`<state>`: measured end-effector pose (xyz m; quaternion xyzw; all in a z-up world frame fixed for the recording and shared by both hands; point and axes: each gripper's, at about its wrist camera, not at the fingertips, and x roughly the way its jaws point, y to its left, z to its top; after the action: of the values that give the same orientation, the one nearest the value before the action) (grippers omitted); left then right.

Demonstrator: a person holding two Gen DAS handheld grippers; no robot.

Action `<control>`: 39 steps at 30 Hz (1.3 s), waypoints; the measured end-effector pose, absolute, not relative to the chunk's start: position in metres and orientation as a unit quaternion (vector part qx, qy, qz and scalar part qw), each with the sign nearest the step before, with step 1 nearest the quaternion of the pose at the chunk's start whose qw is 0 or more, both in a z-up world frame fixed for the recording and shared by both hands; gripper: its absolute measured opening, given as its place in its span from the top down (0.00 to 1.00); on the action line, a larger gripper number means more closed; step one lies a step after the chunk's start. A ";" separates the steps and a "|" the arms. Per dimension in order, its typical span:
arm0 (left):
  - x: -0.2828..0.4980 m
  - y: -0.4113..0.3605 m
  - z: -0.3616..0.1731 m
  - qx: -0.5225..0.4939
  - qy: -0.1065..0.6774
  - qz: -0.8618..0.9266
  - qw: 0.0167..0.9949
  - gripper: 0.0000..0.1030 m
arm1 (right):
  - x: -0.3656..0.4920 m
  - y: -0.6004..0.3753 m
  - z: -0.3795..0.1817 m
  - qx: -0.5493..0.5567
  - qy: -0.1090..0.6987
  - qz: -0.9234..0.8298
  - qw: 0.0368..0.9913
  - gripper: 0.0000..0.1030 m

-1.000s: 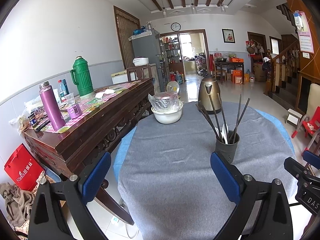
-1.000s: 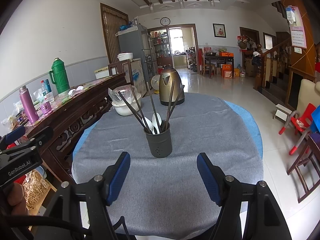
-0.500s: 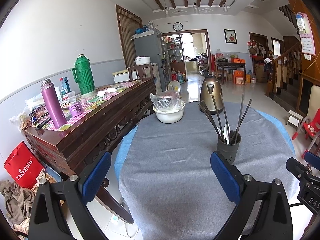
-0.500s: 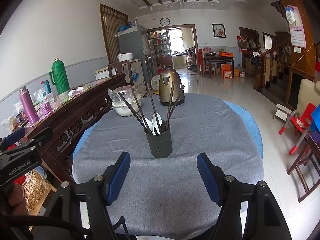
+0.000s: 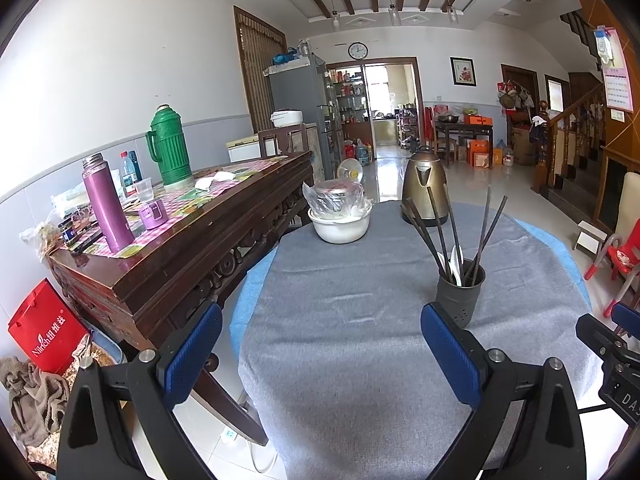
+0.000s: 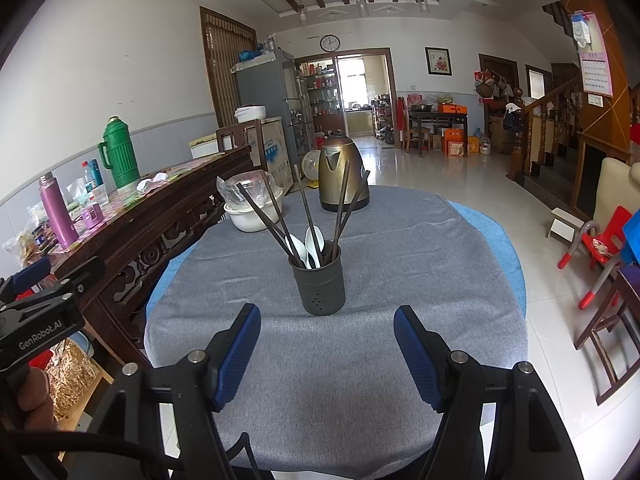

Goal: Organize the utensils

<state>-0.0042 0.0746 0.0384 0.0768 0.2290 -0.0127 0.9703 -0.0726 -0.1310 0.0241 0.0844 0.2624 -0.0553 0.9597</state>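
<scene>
Two grippers, left gripper (image 5: 320, 354) and right gripper (image 6: 326, 350), are hovering with jaws apart and empty, needing one chopstick (image 6: 306, 208) pinched high above the holder (image 6: 319, 286) and lifted straight up.

utensil holder (image 6: 318, 284) on table (image 6: 400, 320), kettle (image 6: 340, 176) behind, bowl (image 6: 254, 216) behind-left

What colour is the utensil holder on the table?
Dark grey; the utensil holder shows best in the right wrist view.

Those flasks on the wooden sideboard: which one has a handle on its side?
The green flask, the bigger one standing further back. It has a looped handle on its side, while the slim purple flask nearer the camera is a plain cylinder with none.
</scene>
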 end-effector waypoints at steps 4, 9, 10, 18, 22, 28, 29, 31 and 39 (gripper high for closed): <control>-0.004 0.076 0.039 0.076 0.230 -0.013 0.970 0.04 | -0.073 -0.130 0.024 0.085 0.261 -0.056 0.960 0.29; -0.003 0.077 0.040 0.074 0.229 -0.012 0.971 0.03 | -0.074 -0.130 0.027 0.086 0.257 -0.057 0.961 0.29; -0.003 0.078 0.040 0.074 0.228 -0.012 0.971 0.03 | -0.074 -0.130 0.027 0.085 0.256 -0.057 0.961 0.29; -0.001 0.080 0.040 0.071 0.229 -0.009 0.971 0.03 | -0.072 -0.126 0.029 0.084 0.260 -0.057 0.960 0.29; 0.000 0.082 0.041 0.071 0.229 -0.009 0.971 0.03 | -0.072 -0.125 0.030 0.082 0.259 -0.058 0.961 0.29; 0.002 0.083 0.040 0.073 0.229 -0.009 0.971 0.03 | -0.069 -0.124 0.029 0.078 0.262 -0.058 0.960 0.29; 0.003 0.083 0.040 0.073 0.230 -0.009 0.971 0.03 | -0.068 -0.125 0.029 0.078 0.262 -0.058 0.960 0.29; 0.004 0.082 0.040 0.074 0.230 -0.007 0.970 0.03 | -0.064 -0.127 0.029 0.079 0.263 -0.058 0.960 0.29; 0.032 0.074 0.032 0.071 0.248 -0.010 0.966 0.04 | -0.045 -0.152 0.022 0.097 0.283 -0.077 0.951 0.29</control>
<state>0.0316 0.0743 0.0316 0.0706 0.2482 -0.0096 0.9661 -0.0448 -0.1518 0.0224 0.0970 0.2830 -0.0769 0.9511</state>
